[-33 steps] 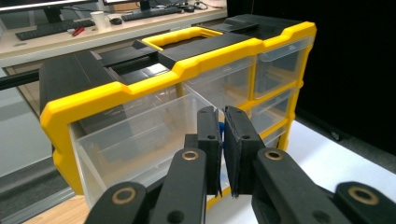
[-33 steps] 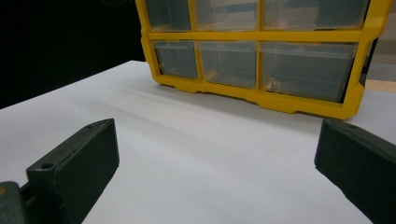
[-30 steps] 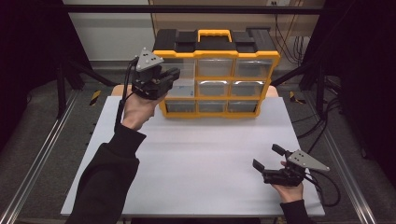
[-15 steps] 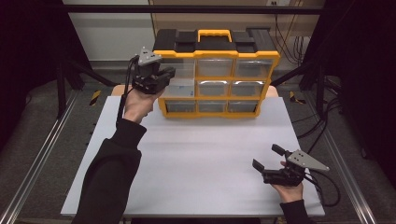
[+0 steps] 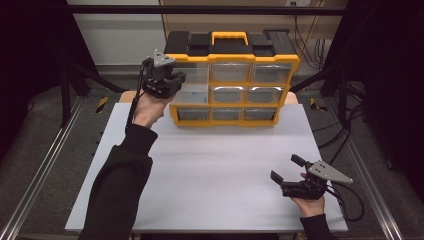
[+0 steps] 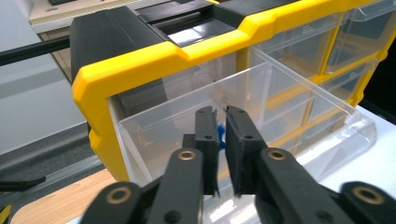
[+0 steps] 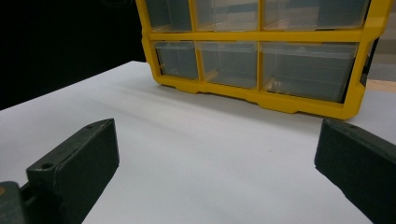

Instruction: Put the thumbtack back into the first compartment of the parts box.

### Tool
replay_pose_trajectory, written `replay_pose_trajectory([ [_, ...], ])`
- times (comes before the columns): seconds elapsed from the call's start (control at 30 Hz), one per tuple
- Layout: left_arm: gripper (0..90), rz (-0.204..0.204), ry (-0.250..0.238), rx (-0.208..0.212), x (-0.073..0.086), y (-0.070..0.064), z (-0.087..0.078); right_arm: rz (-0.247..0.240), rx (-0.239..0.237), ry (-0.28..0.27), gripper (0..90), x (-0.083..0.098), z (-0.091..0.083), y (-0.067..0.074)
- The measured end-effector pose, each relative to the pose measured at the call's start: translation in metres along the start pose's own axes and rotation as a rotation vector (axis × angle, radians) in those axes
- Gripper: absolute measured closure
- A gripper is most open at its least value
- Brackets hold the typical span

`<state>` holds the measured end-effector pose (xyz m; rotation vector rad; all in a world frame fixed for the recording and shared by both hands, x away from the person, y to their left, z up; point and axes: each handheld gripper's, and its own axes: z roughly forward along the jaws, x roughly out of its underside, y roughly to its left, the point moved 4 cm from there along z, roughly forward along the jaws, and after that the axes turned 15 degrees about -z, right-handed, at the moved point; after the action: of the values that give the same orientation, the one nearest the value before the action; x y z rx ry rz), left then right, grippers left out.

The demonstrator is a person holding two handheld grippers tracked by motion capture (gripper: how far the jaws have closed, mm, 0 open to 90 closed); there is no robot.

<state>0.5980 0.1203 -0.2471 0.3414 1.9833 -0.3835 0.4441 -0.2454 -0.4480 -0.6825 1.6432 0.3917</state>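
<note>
Yellow-framed plastic drawer organiser with a black top and yellow handle [image 5: 232, 80] stands at the far edge of the white table [image 5: 210, 170]. Its upper-left clear plastic drawer [image 6: 243, 116] is pulled partly out. The left gripper [image 6: 220, 128], held just at that drawer's front wall, has its jaws nearly closed on a small blue object [image 6: 219, 135], mostly hidden between them; its shape cannot be made out. Compared with half a second earlier, the left gripper [image 5: 167, 82] sits slightly closer to the organiser. The right gripper [image 5: 287, 170] rests near the table's front right, well apart from the organiser, jaws spread wide, unchanged. No legible writing is visible.
</note>
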Motion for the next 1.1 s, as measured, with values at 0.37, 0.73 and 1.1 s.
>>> replay_pose_trajectory([
  [0.37, 38.2, -0.025, -0.085, 0.08, 0.0, -0.001, -0.03, 0.009, 0.003, -0.004, 0.5, -0.001, -0.001, 0.0],
  [0.73, 7.8, -0.008, -0.142, 0.197, 0.033, 0.002, -0.068, 0.001, 0.002, -0.008, 0.5, -0.001, -0.001, -0.001],
  [1.1, 1.9, 0.025, -0.195, 0.231, 0.09, 0.017, -0.089, 0.01, -0.001, -0.013, 0.5, -0.001, -0.001, 0.0],
])
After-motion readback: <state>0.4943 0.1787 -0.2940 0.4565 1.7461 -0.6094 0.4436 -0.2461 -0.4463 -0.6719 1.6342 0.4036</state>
